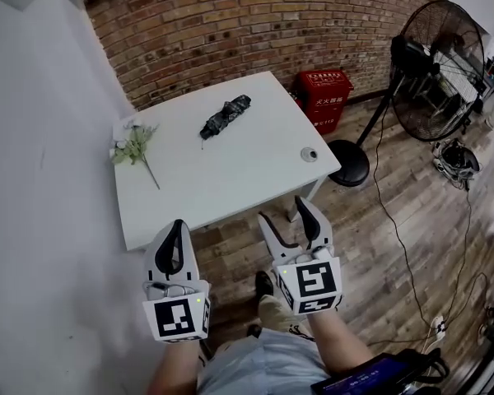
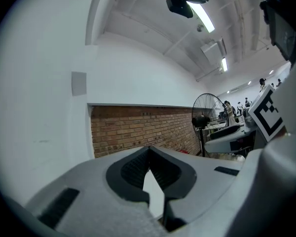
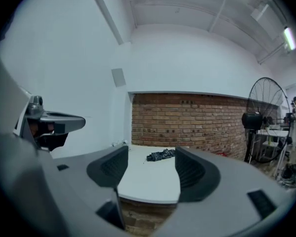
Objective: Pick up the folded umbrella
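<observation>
Head view: both hands hold their grippers out low in front of the person, short of the white table's near edge and pointing toward it. The left gripper has its jaws pressed together and empty. The right gripper has its jaws spread, with nothing in them. The folded umbrella, a dark, grey-mottled bundle, lies slantwise on the tabletop well ahead of both pairs of jaws.

Left gripper view: the left gripper sits level, its tips meeting in a point with nothing clamped between them and a brick wall beyond.

Right gripper view: the right gripper stands open, framing the umbrella far ahead, untouched on the table.
</observation>
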